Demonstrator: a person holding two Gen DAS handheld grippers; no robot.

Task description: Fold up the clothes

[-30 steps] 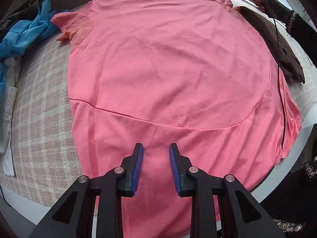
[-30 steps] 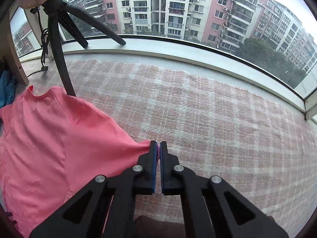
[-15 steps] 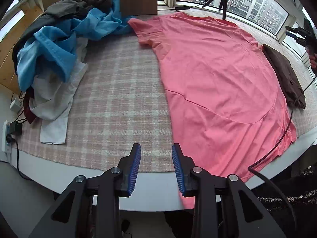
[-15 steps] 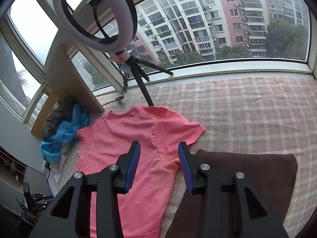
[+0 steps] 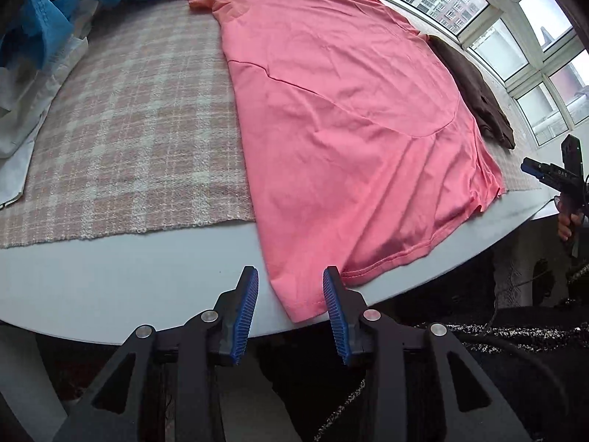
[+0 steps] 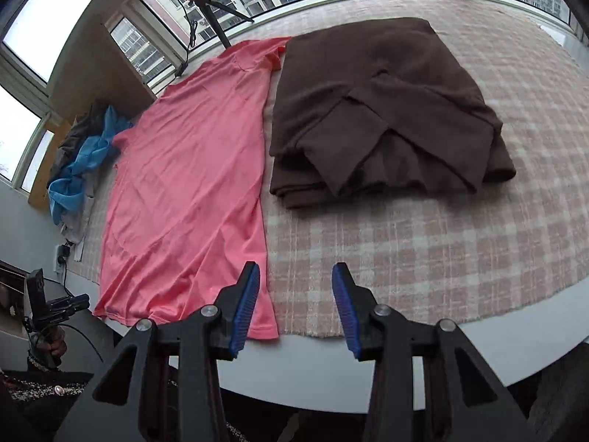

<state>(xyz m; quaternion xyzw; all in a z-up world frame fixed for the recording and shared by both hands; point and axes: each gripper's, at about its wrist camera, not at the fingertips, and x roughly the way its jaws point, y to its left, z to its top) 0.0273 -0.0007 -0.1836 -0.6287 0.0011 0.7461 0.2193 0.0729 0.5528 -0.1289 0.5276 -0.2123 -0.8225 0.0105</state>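
Pink T-shirt (image 5: 342, 121) lies flat, hem overhanging the tabletop (image 5: 129, 269) edge (bare strip alongside). Left gripper (image 5: 291, 309) and right gripper (image 6: 294, 305), jaws apart and empty, flank its hem corners. Right gripper's jaws have just been opening, off the sleeve pinched earlier.

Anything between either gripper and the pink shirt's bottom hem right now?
Nothing visible. The left gripper hangs with open jaws over one hem corner of the pink shirt; the right gripper hangs open at the other corner. The folded brown garment lies beside the shirt, clear of the hem.

left wrist: steeply down, table's near edge | right wrist: same | shared: pink shirt (image 5: 331, 110)
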